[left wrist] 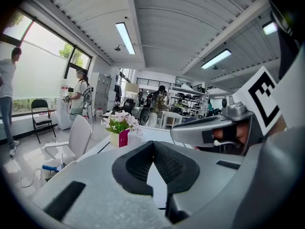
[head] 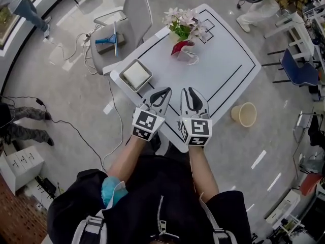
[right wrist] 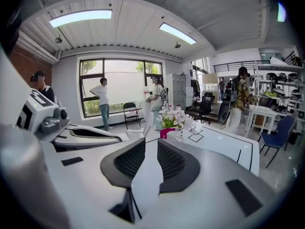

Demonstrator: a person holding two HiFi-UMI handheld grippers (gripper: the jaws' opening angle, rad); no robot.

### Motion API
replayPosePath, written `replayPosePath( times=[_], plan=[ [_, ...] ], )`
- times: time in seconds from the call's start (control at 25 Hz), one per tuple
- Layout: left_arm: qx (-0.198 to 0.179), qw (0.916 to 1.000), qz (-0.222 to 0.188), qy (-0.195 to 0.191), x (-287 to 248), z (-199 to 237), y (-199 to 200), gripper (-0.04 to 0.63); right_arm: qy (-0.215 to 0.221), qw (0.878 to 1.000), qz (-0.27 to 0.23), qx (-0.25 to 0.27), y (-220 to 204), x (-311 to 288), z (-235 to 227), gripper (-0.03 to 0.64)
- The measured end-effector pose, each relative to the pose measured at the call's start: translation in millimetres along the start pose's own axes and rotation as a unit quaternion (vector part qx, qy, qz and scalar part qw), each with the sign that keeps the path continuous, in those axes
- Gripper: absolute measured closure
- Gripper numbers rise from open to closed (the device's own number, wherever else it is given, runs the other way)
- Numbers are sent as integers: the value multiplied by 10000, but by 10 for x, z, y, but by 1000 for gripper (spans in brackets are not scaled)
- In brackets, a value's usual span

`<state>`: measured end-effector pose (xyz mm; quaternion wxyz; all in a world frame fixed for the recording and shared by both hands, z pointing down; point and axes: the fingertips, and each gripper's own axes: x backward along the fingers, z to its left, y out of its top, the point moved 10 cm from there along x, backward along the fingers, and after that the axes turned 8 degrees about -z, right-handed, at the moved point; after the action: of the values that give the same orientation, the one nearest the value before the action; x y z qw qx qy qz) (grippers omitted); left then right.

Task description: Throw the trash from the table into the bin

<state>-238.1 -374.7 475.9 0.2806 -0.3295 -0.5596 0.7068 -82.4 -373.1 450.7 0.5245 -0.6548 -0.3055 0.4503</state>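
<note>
On the white table (head: 223,60), a crumpled piece of clear plastic trash (head: 189,56) lies beside a flower pot (head: 182,32) at the far side. The pot also shows in the left gripper view (left wrist: 120,136) and the right gripper view (right wrist: 167,130). A beige bin (head: 245,114) stands on the floor just off the table's right edge. Both grippers hover side by side over the table's near corner, well short of the trash. My left gripper (head: 165,91) (left wrist: 153,144) is shut, tips touching, with nothing in it. My right gripper (head: 189,91) (right wrist: 151,149) is slightly open and empty.
A shallow square tray (head: 136,75) sits on the table's left corner. A white chair (head: 133,11) stands beyond it, with a blue tool (head: 109,40) on its seat. Cables trail over the floor at left. A blue chair (head: 299,72) stands at the right. People stand by the windows.
</note>
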Motion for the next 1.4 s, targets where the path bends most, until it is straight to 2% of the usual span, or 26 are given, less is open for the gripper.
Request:
replayPosePath(
  times=[0.32,0.68,0.84,1.2,1.4],
  plan=[
    [67,9993,69,368,-206,147,9,591,360,9988,136,316,74,-530,-424,518],
    [234,9949,261,948,-496,164,-69,591,1107,9896,443,803,83,-1144,-868,462],
    [273,9920,359,1183,-559,119,-113,591,1500,9793,628,1206,46,-1415,-1021,423],
    [435,9818,540,1765,-619,76,-197,591,2342,9451,855,2113,-110,-1920,-1213,420],
    [477,9768,579,2004,-612,39,-194,591,2514,9306,1252,2349,-326,-2084,-1254,420]
  ],
)
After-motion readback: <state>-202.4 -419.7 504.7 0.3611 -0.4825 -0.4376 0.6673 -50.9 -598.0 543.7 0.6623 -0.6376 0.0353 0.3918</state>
